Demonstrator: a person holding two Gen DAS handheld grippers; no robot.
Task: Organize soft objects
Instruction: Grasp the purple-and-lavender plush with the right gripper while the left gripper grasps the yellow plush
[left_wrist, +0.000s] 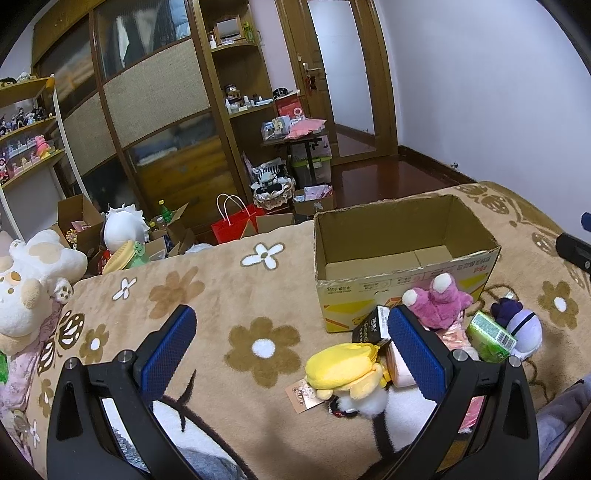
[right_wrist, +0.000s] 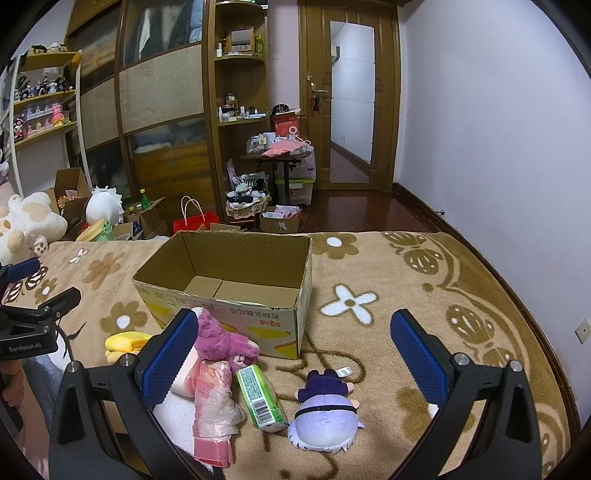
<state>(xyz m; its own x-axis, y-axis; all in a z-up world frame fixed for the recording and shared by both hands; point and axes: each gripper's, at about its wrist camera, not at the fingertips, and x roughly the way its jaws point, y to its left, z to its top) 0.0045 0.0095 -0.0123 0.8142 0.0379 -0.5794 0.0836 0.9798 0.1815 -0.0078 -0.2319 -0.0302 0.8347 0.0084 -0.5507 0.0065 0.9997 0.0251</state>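
Blue pads sit closest to us in both views: our left gripper (left_wrist: 291, 350) and our right gripper (right_wrist: 295, 350) are each spread wide, holding nothing and touching nothing. We count one cardboard box (right_wrist: 236, 295), open and with nothing in it, on the flowered blanket (right_wrist: 424, 295) of the bed, ahead of the right gripper. Three small plush toys lie near it: a yellow plush (left_wrist: 343, 369) between the left gripper's fingers, a pink plush (right_wrist: 221, 341) against the box just past the right gripper's left finger, and a purple plush (right_wrist: 325, 413) between the right gripper's fingers. Beside the purple one lie one green pack (right_wrist: 260, 397) with a barcode and one pink bag (right_wrist: 214, 410). One black carton (left_wrist: 371, 325) stands by the box. Red print on the box is upside down and unreadable. "GenRobot.AI" shows on the left gripper's body in the right view.
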